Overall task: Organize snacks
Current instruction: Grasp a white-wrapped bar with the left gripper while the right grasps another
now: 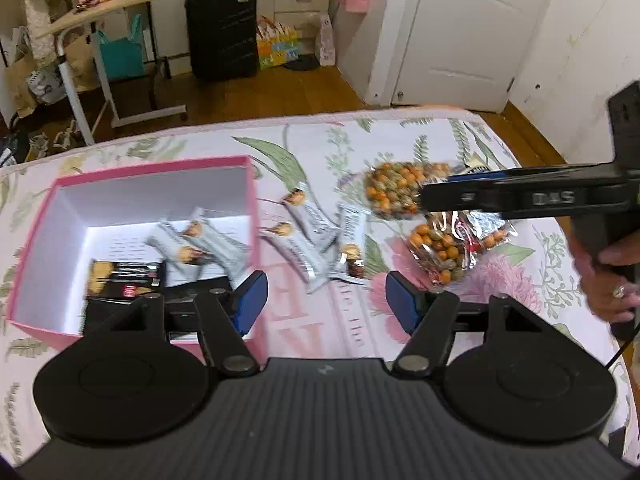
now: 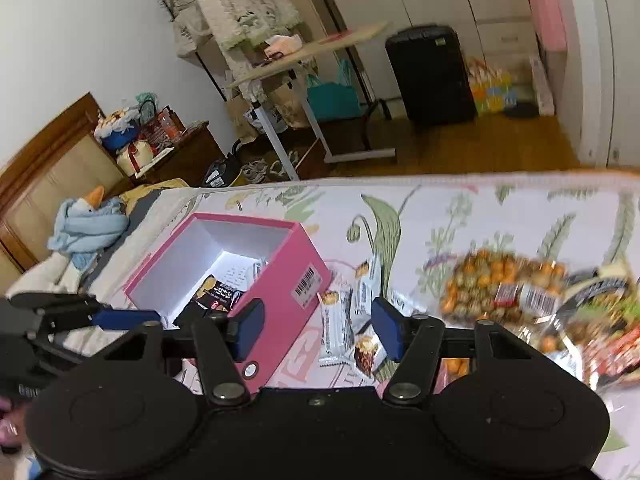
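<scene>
Both tools gape empty: left tool (image 1: 326, 304) beside the pink box (image 1: 256, 200) (bars inside), right tool (image 2: 318, 330) above loose bars (image 2: 340, 324).

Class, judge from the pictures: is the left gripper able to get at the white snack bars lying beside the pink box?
Probably yes. The left gripper is open, and the snack bars lie uncovered on the bedspread just ahead, outside the pink box. Nothing stands between.

Black jaws, blue pads (image 1: 251, 305)
</scene>
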Action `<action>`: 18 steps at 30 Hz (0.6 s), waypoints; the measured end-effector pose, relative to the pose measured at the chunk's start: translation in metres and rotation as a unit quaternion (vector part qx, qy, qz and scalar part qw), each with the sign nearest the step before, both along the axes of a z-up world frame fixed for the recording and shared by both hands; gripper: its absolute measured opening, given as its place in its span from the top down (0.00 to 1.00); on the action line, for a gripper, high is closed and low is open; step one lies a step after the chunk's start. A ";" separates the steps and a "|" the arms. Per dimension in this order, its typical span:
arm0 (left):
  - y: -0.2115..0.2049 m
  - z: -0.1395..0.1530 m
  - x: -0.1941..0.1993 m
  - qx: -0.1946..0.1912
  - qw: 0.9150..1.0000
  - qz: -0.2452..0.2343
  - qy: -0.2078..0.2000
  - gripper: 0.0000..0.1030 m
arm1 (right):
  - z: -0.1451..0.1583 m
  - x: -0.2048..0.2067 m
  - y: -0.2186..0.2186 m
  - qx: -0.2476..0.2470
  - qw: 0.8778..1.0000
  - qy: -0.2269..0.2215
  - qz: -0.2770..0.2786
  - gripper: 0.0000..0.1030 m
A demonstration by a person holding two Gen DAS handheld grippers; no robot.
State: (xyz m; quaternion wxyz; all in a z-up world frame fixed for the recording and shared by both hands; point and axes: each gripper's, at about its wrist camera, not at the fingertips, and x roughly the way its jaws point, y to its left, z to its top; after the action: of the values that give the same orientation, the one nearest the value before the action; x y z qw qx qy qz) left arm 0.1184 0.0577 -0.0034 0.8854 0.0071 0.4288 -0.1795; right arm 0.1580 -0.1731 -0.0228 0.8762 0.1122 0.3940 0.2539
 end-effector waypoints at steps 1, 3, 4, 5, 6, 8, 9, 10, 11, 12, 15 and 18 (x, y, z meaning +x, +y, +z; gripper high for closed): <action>-0.010 -0.006 0.003 0.008 1.000 0.007 0.002 0.39 | -0.007 0.004 -0.001 0.007 1.000 0.008 -0.001 0.41; -0.029 -0.017 0.007 0.026 1.000 0.016 -0.006 0.42 | -0.022 0.014 -0.004 0.021 1.000 0.024 -0.002 0.43; -0.035 -0.022 0.010 0.034 0.999 0.021 -0.010 0.43 | -0.030 0.019 -0.006 0.029 0.999 0.031 -0.002 0.45; -0.042 -0.027 0.013 0.043 0.999 0.030 -0.014 0.44 | -0.038 0.025 -0.007 0.036 0.999 0.038 -0.002 0.47; -0.049 -0.033 0.017 0.051 0.998 0.040 -0.018 0.45 | -0.044 0.029 -0.007 0.039 0.998 0.043 -0.002 0.47; -0.058 -0.044 0.024 0.056 0.997 0.055 -0.022 0.46 | -0.060 0.040 -0.008 0.042 0.997 0.057 -0.006 0.48; -0.062 -0.051 0.029 0.057 0.996 0.066 -0.025 0.47 | -0.066 0.044 -0.009 0.041 0.997 0.063 -0.006 0.48; -0.063 -0.056 0.034 0.058 0.995 0.076 -0.028 0.48 | -0.072 0.049 -0.009 0.040 0.997 0.070 -0.007 0.50; -0.066 -0.062 0.039 0.062 0.994 0.088 -0.032 0.51 | -0.079 0.054 -0.009 0.039 0.996 0.079 -0.008 0.54; -0.068 -0.069 0.045 0.065 0.992 0.101 -0.035 0.52 | -0.087 0.060 -0.009 0.040 0.995 0.089 -0.009 0.56; -0.070 -0.088 0.065 0.061 0.989 0.130 -0.027 0.61 | -0.106 0.074 -0.006 0.046 0.992 0.114 -0.015 0.63; -0.073 -0.106 0.081 0.060 0.988 0.144 -0.014 0.61 | -0.121 0.084 0.001 0.028 0.991 0.126 -0.029 0.64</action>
State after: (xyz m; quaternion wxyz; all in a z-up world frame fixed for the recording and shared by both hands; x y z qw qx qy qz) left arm 0.1990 -0.0153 -0.1089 0.9059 0.0009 0.4228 -0.0240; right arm 0.2415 -0.1718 -0.1435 0.8233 0.1790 0.4905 0.2227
